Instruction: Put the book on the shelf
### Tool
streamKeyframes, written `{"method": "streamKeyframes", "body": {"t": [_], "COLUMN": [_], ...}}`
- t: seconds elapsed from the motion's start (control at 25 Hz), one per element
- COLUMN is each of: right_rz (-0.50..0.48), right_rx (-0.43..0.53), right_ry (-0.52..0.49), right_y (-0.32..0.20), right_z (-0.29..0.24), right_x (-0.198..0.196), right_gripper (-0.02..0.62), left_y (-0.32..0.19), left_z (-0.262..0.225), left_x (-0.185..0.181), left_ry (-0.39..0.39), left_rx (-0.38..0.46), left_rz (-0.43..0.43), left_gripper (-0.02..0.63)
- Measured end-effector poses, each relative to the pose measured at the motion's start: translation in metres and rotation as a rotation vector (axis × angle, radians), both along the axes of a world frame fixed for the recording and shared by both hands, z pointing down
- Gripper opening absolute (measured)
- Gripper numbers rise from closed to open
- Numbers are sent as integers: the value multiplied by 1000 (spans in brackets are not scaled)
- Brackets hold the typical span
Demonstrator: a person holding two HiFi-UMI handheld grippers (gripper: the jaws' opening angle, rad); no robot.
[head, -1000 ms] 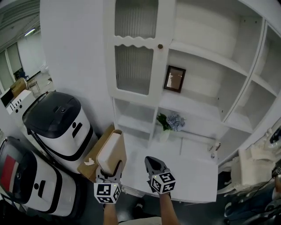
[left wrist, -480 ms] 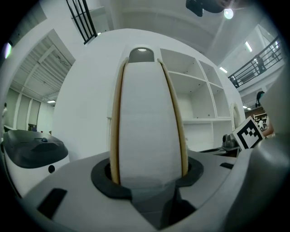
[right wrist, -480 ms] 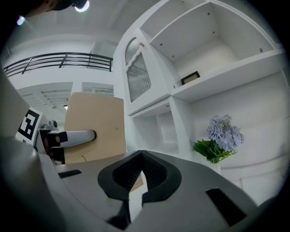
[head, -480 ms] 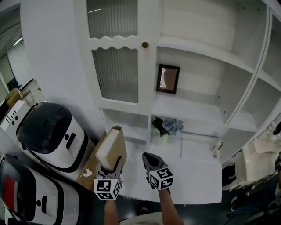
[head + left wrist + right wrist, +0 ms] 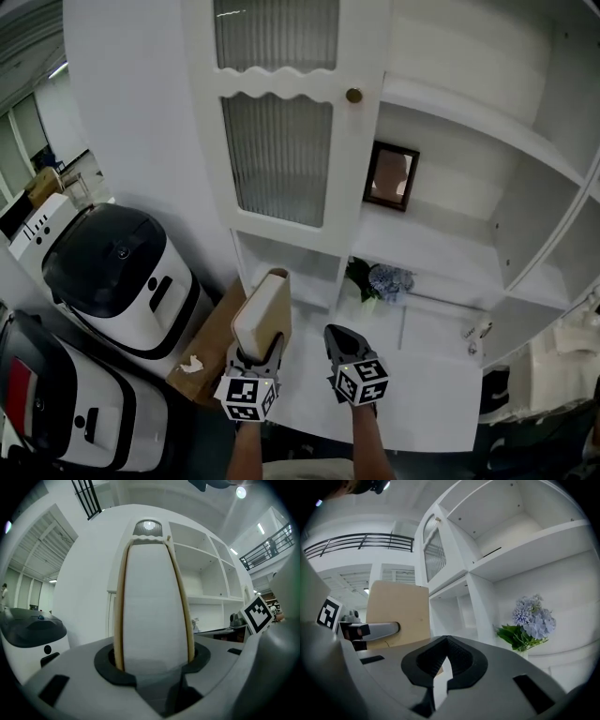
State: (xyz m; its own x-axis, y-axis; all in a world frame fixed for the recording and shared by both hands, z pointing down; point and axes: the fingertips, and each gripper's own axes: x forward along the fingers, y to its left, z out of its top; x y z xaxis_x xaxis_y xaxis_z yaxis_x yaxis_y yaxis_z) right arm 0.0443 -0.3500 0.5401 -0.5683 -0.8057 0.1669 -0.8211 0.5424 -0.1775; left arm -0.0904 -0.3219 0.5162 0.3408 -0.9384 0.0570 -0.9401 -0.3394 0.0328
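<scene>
Below the head camera, the left gripper (image 5: pixel 256 354) holds the book (image 5: pixel 262 314) upright by its lower end, in front of the white cabinet (image 5: pixel 281 150) and short of the open shelves (image 5: pixel 450 253). The right gripper (image 5: pixel 339 337) hangs just beside it over the counter (image 5: pixel 427 380). Along the left gripper's own jaws, both covers sit pinched between the pads, with the page edge facing the lens. Along the right gripper's, the pads meet with nothing between them, and the flowers (image 5: pixel 527 623) stand ahead at the right. So the pick-up looks finished; carrying the book to a shelf, setting it down and letting go remain.
</scene>
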Motion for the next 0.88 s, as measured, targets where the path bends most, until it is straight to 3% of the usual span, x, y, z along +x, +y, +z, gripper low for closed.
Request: {"method": "streamKeyframes", "body": {"t": [0.28, 0.88], "right_rz": [-3, 96], "right_rx": [0, -8], "right_ry": [29, 40], "right_y": [-1, -29], "right_z": [5, 4], "right_x": [-4, -15], "right_gripper": [20, 20], "left_y": [-10, -64], "left_z": [9, 18], "left_x": [3, 14], "left_ry": [1, -64], "left_rx": [5, -9], "left_rz": [8, 144], "left_gripper": [235, 235]}}
